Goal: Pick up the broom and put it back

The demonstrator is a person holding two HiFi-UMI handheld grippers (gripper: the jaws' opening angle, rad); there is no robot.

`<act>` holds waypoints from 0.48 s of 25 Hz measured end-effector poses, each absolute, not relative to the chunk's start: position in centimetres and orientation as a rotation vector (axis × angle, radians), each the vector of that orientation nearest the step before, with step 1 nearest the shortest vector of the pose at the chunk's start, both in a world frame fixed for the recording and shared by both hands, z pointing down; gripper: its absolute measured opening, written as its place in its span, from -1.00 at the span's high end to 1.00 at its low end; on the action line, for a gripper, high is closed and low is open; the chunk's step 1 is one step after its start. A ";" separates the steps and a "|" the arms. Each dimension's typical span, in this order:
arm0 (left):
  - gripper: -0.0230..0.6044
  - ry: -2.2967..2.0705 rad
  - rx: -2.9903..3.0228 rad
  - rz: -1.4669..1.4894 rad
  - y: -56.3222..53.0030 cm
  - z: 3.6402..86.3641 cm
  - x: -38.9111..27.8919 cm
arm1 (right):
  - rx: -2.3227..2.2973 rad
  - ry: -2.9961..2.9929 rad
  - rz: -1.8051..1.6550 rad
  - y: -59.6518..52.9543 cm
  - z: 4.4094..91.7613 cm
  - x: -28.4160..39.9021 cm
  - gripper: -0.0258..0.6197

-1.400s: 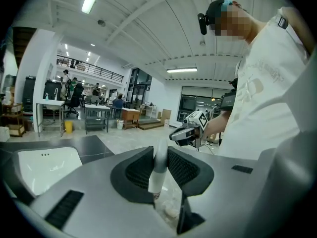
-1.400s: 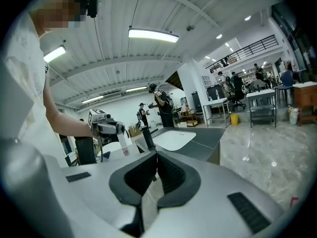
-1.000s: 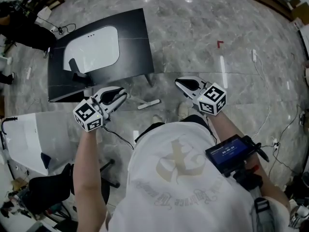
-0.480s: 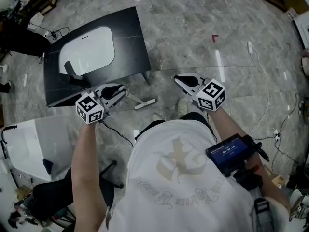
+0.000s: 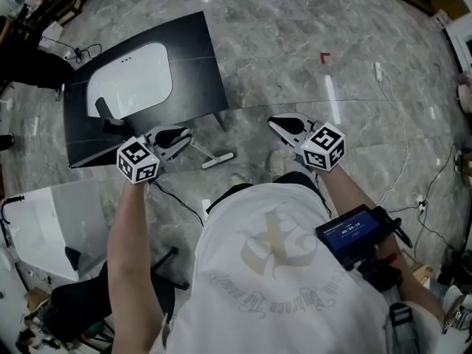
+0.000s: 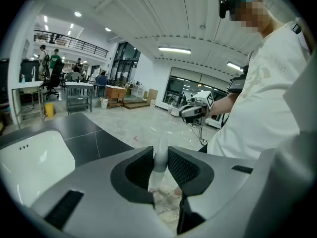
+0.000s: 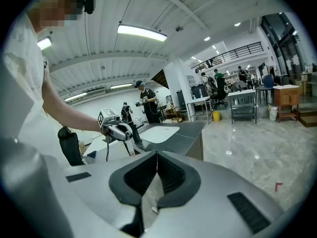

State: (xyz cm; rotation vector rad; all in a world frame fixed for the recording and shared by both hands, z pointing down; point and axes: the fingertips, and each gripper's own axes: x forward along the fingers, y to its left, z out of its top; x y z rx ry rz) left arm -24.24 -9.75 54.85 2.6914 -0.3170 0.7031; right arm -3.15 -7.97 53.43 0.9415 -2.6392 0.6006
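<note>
Lowered left gripper (image 5: 179, 139) clamps slim white broom (image 5: 218, 160)

Bright even light from ceiling strips (image 7: 142, 32) — glare spots on polished floor (image 5: 310, 28); fisheye bending, dark corners.

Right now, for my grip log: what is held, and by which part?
The left hand-held gripper grips the broom by its pale handle; the right hand-held gripper is shut and empty.
</note>
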 end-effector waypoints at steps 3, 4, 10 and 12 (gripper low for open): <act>0.62 -0.336 2.695 0.732 -10.8 55.1 -24.6 | 0.949 -2.634 0.608 -8.1 53.4 -3.0 0.86; 0.62 -0.342 2.694 0.739 -11.2 55.2 -24.7 | 0.953 -2.631 0.611 -8.1 53.5 -2.8 0.86; 0.62 -0.390 2.688 0.765 -13.4 56.0 -25.2 | 0.984 -2.610 0.631 -8.5 54.3 -1.7 0.86; 0.62 -0.428 2.681 0.760 -14.4 56.2 -25.3 | 0.997 -2.604 0.637 -8.7 54.4 -1.4 0.86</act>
